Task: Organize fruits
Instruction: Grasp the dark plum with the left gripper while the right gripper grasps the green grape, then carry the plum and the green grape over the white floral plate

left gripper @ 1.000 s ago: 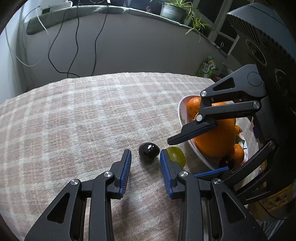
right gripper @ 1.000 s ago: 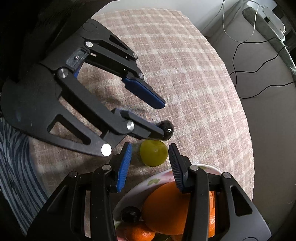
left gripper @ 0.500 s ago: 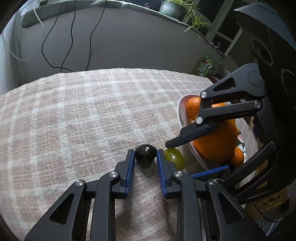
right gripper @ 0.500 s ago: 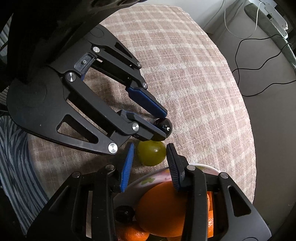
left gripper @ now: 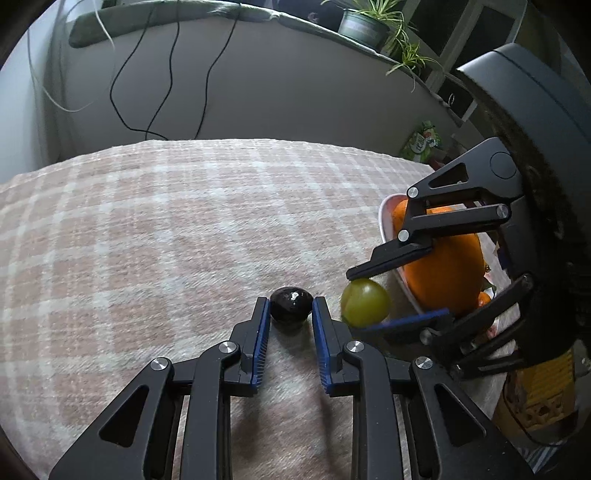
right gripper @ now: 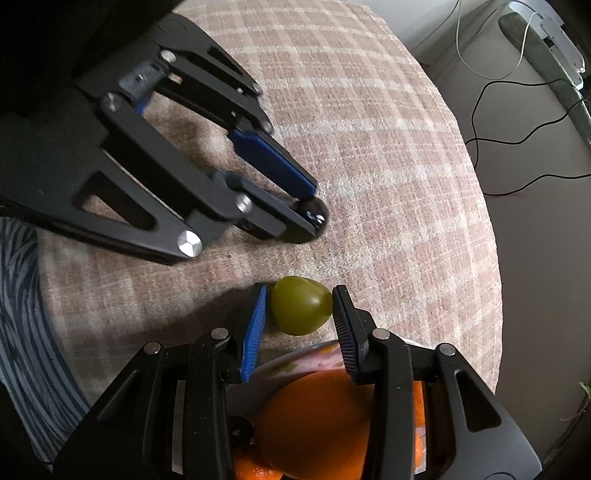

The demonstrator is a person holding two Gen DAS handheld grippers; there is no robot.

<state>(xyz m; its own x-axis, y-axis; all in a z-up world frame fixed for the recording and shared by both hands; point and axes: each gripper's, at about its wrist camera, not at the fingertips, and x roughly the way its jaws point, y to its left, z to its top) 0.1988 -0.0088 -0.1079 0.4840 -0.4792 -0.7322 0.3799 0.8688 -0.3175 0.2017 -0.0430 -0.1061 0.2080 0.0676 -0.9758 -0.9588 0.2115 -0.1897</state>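
Both claws have narrowed over the last second: the left claw (left gripper: 290,308) now pinches the dark fruit (left gripper: 291,303), the right claw (right gripper: 298,306) the green fruit (right gripper: 301,305).

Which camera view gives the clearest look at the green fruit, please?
The right wrist view: the green fruit sits nearly whole between the right gripper fingers. The left wrist view shows it off to the side, partly hidden by those fingers.

Pink-and-cream checked woven cloth (left gripper: 155,236) covers the bench. A plain grey wall (left gripper: 280,92) stands at 12 o'clock, with thin black cables (left gripper: 122,85) hanging down it. Green potted plants (left gripper: 373,22) line the ledge at 1 o'clock beside dark-framed windows (left gripper: 480,33).
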